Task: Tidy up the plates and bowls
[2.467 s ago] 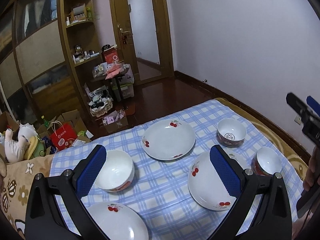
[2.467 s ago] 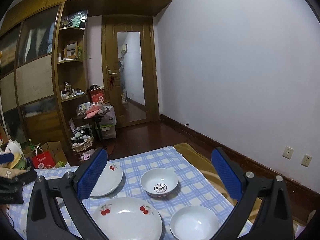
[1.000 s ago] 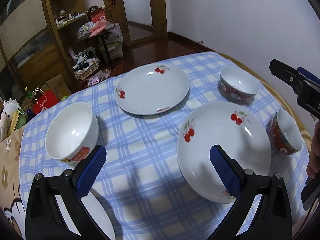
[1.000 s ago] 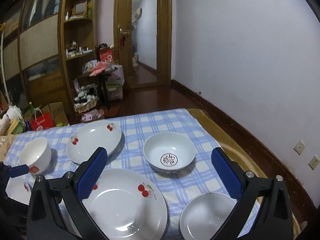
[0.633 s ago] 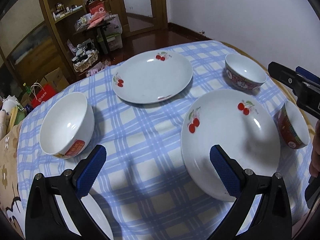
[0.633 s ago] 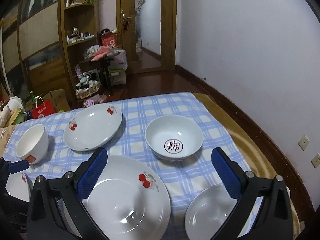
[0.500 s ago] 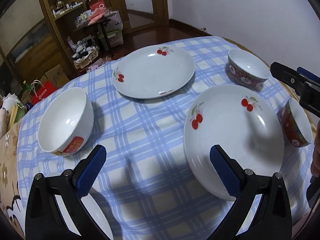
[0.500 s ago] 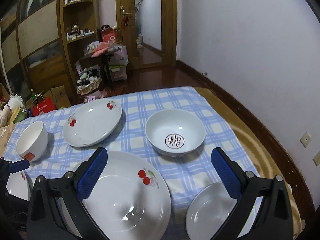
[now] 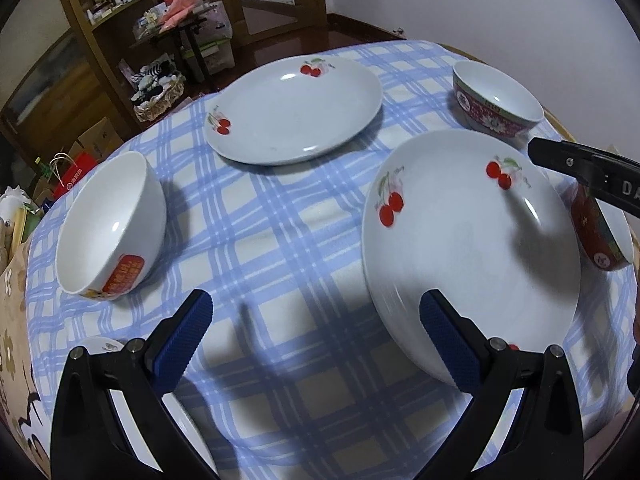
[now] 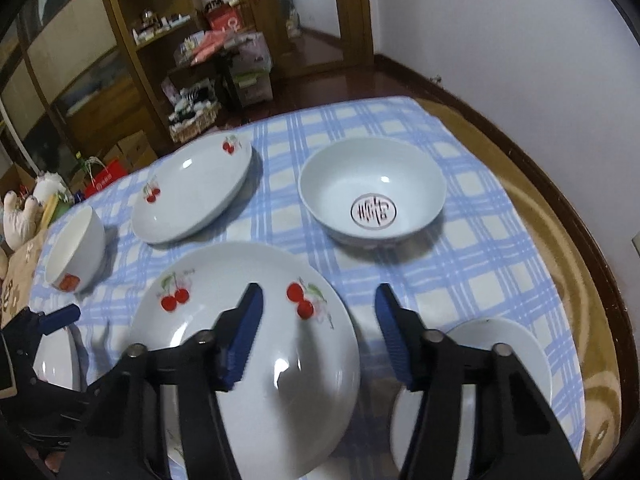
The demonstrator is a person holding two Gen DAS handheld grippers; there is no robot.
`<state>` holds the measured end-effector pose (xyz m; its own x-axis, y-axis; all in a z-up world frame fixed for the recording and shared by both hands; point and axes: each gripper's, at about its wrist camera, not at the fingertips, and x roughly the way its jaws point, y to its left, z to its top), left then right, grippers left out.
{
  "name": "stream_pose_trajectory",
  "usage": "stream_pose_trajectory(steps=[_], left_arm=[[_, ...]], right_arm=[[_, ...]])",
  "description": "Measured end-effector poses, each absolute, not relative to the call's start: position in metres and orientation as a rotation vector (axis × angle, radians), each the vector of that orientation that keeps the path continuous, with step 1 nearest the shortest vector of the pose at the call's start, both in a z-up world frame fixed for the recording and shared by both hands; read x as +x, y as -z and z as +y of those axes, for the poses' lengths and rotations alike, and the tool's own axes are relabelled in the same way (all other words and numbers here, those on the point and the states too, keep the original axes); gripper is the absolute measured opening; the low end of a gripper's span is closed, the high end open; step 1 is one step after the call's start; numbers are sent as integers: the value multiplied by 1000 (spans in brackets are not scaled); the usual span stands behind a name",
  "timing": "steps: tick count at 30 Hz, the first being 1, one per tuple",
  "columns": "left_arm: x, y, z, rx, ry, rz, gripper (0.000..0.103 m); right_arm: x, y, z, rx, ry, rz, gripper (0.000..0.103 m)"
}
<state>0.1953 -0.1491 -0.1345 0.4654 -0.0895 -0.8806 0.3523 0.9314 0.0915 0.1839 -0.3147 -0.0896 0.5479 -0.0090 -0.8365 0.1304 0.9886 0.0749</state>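
Note:
A large white cherry plate (image 9: 472,248) (image 10: 244,344) lies on the blue checked tablecloth (image 9: 280,216). My left gripper (image 9: 316,320) is open over the cloth, its right finger at the plate's near-left rim. My right gripper (image 10: 318,328) is open, narrower than before, straddling the plate's right rim. A second cherry plate (image 9: 294,110) (image 10: 192,190) lies farther back. A white bowl with a red label (image 9: 112,228) (image 10: 76,252) sits left. A red-patterned bowl (image 9: 496,100) (image 10: 372,196) and another (image 9: 600,232) (image 10: 472,392) sit right.
Part of a third plate (image 9: 180,428) (image 10: 56,360) shows under the left gripper. The table edge (image 10: 568,208) curves along the right. Shelves, boxes and clutter stand on the floor beyond the table (image 9: 160,64).
Both grippers have dropped lower and closer to the large cherry plate. The right gripper's fingers have narrowed and now straddle the plate's right rim.

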Motion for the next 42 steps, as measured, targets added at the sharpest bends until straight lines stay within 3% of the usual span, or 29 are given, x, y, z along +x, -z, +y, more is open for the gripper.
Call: stream_pose_trajectory(steps=[5,8,11,13,19,25,42], left_arm=[[195,138,-151,284,283,1074,102],[195,140,-150,270,302,1090,100],[195,142,-149,228,330,1124,84],[196,143,-147,194,336,1140,68],[194,146,-149,158,389,1153,42],[189,145,-154,143,432,1148,24],[190,148,-150,118,427,1154,27]], right_arm=[[185,97,-315,145,64,1034,29],[185,100,-315,146,61,1051,28],[185,103,-316,150,62,1065,24],[186,104,-317,150,62,1071,20],[187,106,-317,145,56,1084,15],[187,111,-314,130,60,1105,11],[185,94,-321,100,111,1022,13]])
